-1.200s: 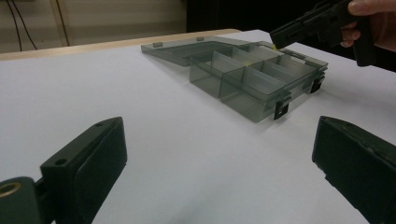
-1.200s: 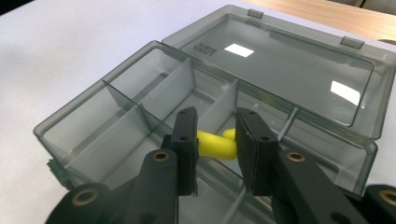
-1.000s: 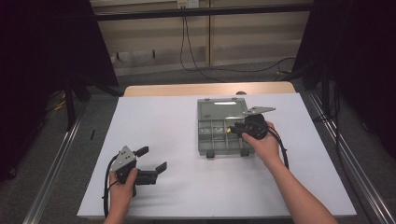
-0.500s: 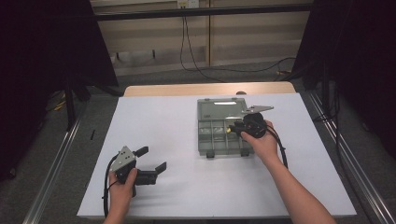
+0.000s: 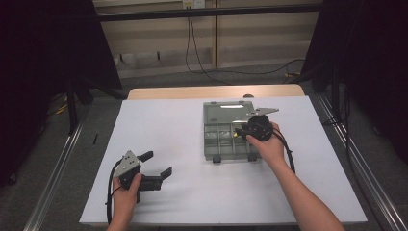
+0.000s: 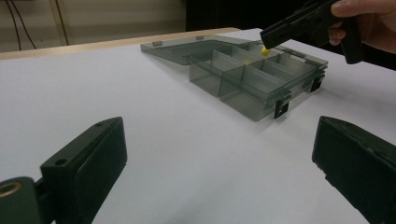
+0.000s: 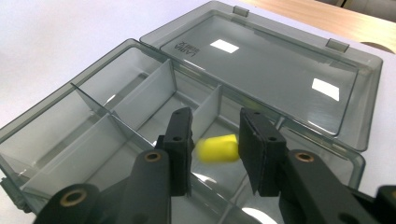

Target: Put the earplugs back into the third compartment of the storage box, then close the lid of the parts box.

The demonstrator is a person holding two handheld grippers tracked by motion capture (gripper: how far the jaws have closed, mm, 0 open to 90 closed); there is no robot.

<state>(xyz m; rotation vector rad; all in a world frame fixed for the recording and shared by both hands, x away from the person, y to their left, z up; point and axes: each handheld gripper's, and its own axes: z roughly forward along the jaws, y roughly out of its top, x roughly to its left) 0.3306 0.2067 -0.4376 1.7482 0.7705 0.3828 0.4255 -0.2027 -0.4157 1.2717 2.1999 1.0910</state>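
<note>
Compartments divide the grey see-through organizer box (image 5: 226, 139), which sits on the white tabletop (image 5: 183, 125) with its lid (image 7: 275, 58) swung fully open and lying flat behind it. Thin clear walls split the tray into several cells; the right gripper view shows at least 4 of them, and those at its left look bare. Black latches hang from the box's near edge.

A small yellow foam plug (image 7: 218, 148) is the one piece seen at the box. It lies crosswise between the jaws of the right tongs (image 7: 215, 144), over a cell near the lid hinge. The jaws have just been opening: the plug's right end meets the right pad, while a slim gap shows at the left pad, so the grip looks loosened. Whether the plug touches the cell floor cannot be told. In the left gripper view the plug (image 6: 265, 52) shows as a yellow dot just under the tip of the right tongs, above the far cells.

The left tongs (image 5: 159, 166) rest well apart from the box, near the tabletop's front left, jaws wide apart with nothing between them.
</note>
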